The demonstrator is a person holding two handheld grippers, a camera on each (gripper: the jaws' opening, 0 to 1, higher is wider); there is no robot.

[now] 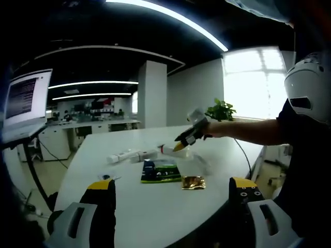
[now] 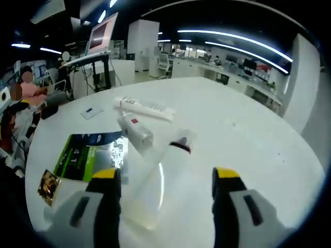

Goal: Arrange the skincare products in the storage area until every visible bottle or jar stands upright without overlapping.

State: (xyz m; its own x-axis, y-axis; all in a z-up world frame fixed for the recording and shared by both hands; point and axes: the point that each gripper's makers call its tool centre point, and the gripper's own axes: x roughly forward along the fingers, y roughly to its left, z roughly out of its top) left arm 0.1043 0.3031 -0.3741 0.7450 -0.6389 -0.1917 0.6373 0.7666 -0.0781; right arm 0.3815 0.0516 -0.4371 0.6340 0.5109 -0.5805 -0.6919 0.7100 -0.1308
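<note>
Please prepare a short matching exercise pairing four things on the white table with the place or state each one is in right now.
Things:
1. long white tube
2. small white bottle with red mark
3. green and black flat packet
4. small gold foil sachet

Places or states:
A. lying between the tube and the clear bottle
B. near the table edge, beside the packet
C. lying flat, farthest from the right claw
D. flat on the table, left of the clear bottle

Pairs: 1-C, 2-A, 3-D, 4-B
</note>
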